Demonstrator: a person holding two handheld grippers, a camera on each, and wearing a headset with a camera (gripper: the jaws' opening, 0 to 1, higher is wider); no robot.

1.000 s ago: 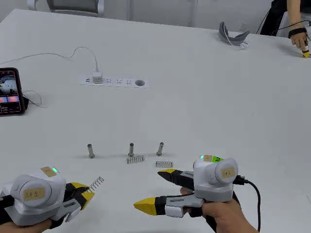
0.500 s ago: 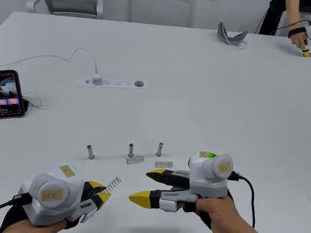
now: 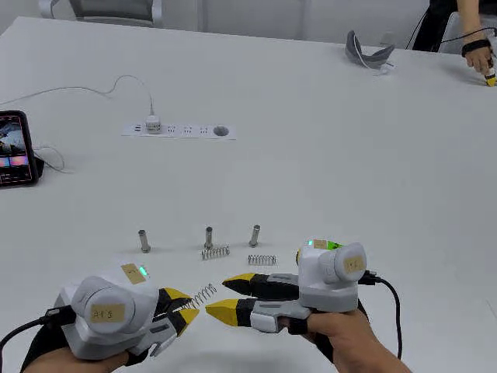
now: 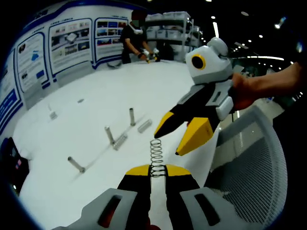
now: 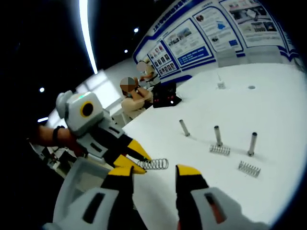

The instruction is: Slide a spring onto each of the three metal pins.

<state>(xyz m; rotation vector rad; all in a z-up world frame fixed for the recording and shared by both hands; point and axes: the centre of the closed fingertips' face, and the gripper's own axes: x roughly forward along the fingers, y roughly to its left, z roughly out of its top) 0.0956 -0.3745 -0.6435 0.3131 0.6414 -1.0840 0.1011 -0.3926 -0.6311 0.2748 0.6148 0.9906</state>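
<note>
Two springs by pins; spring in left claw, right claw opposite.

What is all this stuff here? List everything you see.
metal pins: three, silver, upright in a row on the table
loose springs: two, silver, lying beside the middle and right pins
held spring: one, silver, in the left hand-held gripper
power strip: one, white, farther back
phone: one, dark, lit screen, left edge
table: one, white
left hand-held gripper: one, grey, yellow-black jaws shut on held spring
right hand-held gripper: one, same colours, jaws open
</note>
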